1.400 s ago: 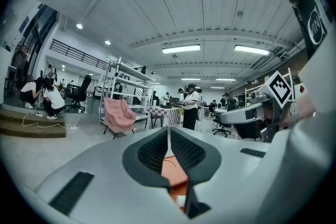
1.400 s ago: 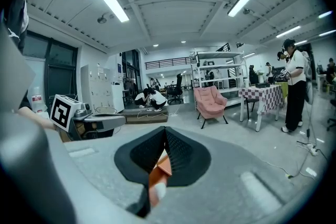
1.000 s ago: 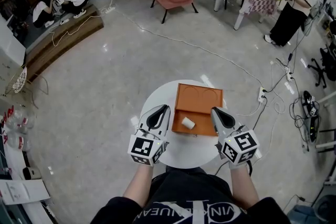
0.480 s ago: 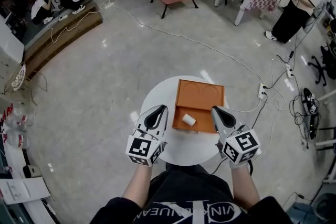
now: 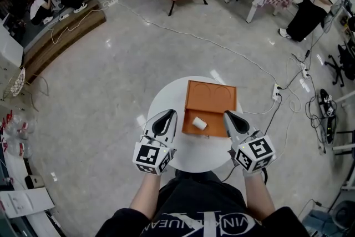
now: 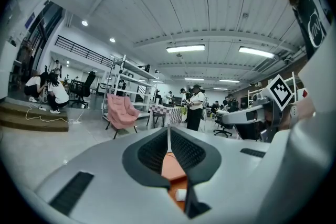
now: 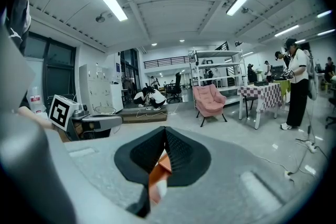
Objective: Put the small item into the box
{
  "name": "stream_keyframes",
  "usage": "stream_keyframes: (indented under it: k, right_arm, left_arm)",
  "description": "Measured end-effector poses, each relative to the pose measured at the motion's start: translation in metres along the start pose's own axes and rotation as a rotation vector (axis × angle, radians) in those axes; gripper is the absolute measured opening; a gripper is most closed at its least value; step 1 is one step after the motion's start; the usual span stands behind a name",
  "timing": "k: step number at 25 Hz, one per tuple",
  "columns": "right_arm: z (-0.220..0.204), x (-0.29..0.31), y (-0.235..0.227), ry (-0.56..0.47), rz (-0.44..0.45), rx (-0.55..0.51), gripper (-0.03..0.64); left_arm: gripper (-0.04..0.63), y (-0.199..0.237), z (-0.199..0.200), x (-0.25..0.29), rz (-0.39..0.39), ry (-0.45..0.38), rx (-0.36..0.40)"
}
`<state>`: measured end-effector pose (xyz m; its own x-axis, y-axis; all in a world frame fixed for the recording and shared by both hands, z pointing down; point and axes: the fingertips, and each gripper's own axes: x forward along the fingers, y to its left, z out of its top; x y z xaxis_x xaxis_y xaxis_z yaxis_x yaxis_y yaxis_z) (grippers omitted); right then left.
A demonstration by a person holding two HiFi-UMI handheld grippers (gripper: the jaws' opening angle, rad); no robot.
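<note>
We are holding the left tool [image 5: 171, 115] and right tool [image 5: 227, 115] clenched and empty, flanking the orange box [image 5: 211, 98] on the bench [image 5: 164, 98] at frame centre. The small item [image 5: 199, 123] is lying inside the box, and in both gripper views it is showing only as a pale blur.

The left gripper [image 5: 168, 115] and right gripper [image 5: 228, 116] are pointing forward, side by side. Both are sitting with jaws closed.
</note>
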<state>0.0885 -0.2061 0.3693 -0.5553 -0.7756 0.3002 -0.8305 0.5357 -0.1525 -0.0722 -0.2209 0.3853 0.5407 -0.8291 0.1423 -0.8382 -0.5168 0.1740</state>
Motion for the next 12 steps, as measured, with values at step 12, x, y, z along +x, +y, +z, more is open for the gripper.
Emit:
stream_keyframes:
  k: [12]
  right_arm:
    - [-0.0050, -0.0004, 0.0023, 0.015, -0.007, -0.005, 0.006]
  left_arm:
    - [0.023, 0.0009, -0.0039, -0.0028, 0.002, 0.006, -0.006]
